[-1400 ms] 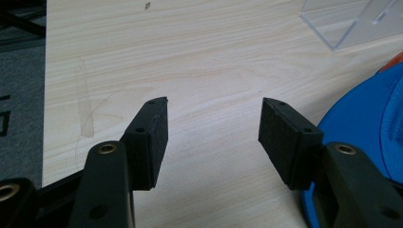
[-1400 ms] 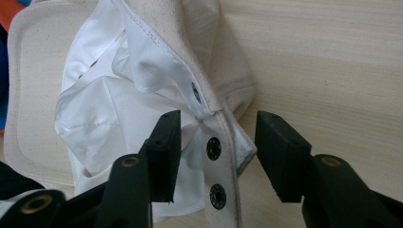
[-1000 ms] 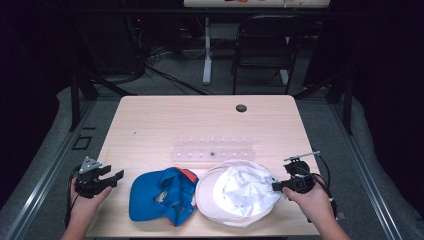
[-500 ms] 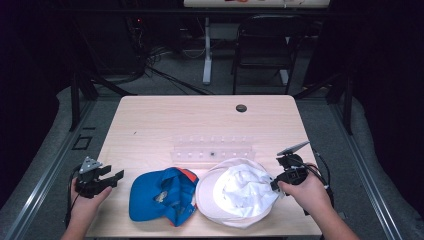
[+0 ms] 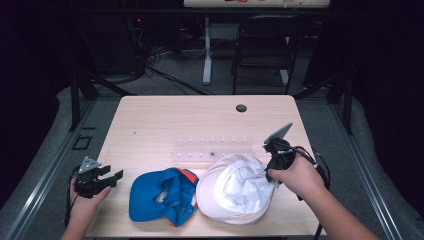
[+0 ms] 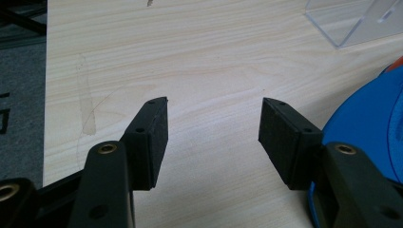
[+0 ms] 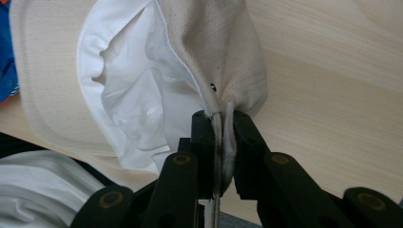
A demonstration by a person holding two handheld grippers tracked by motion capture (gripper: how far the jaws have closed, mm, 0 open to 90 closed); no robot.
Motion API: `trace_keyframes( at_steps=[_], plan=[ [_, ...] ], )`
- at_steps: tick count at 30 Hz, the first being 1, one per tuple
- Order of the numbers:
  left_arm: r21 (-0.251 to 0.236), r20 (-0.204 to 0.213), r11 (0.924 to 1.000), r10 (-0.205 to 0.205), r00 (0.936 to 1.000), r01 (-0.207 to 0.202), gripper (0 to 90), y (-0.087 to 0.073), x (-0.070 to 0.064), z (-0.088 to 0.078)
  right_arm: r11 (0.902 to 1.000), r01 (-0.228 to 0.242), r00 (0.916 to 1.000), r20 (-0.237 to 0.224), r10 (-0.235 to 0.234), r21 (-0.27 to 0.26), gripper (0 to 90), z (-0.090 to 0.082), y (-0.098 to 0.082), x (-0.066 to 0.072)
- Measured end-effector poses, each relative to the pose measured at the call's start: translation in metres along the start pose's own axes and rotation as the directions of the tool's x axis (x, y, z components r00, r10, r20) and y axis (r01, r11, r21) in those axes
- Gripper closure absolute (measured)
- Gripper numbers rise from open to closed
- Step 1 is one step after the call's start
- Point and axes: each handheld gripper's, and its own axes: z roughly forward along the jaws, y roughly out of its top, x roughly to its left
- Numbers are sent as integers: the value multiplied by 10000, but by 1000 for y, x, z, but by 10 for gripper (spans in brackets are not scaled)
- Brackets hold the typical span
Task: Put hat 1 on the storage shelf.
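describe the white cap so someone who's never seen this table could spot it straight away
On the light wooden table, look along the near edge, right of centre. The white cap lies upside down there, touching the blue cap on its left. It is the pale one, and its edge is pinched in the right gripper.

Table (image 5: 165, 120) far half open to both side edges; clear rack (image 5: 212, 149) mid-table; blue cap (image 5: 160, 195) and white cap (image 5: 232, 187) crowd the near edge's middle.
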Motion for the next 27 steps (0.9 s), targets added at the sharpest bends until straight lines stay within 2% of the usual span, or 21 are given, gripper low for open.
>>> trace_keyframes(
  at_steps=[1,2,3,5,6,8,11,13,14,15,18,21,23,27],
  plan=[
    [-7,-13,10000,29,10000,-29,437,0,0,0,9997,190,9998,37,-191,177,815,-5,2,2],
    [-11,-2,10000,11,10000,-11,437,-1,1,0,9999,101,9999,10,-101,21,815,-13,5,7],
    [-11,-2,10000,11,10000,-11,437,-1,1,0,9999,101,9999,10,-101,21,815,-13,5,7],
    [63,-20,10000,-6,10000,6,437,-1,1,-1,9997,234,9997,33,-234,95,816,-24,8,9],
    [7,6,10000,-35,10000,35,437,-1,1,0,9999,49,10000,-6,-49,-111,816,-27,8,10],
    [12,0,10000,-71,10000,71,437,-1,2,-1,9999,52,9999,111,-53,130,817,-42,9,8],
    [24,15,10000,-82,10000,82,437,-2,2,0,9998,-203,9997,146,202,69,817,-50,7,6],
    [47,6,10000,-87,10000,86,437,-1,3,-1,9988,-142,9996,232,131,475,818,-62,5,3],
    [42,6,10000,-89,10000,89,437,-1,3,-1,9988,-142,9996,232,131,475,818,-62,5,3],
    [35,8,10000,-90,10000,90,437,-1,2,-1,9988,-341,9994,121,337,352,818,-63,4,3],
    [53,16,10000,-82,10000,82,437,-1,2,0,9972,-601,9967,-523,625,455,818,-74,3,0],
    [57,44,9999,-106,9999,106,437,-1,1,0,9962,-689,9911,-1102,744,530,818,-87,2,-4],
    [113,33,9999,-94,10000,94,437,-1,1,0,9968,-724,9856,-1506,768,343,819,-99,2,-2],
    [101,44,9999,-91,9999,90,437,-1,1,1,9975,-696,9863,-1489,705,108,819,-112,2,2]
  ],
)
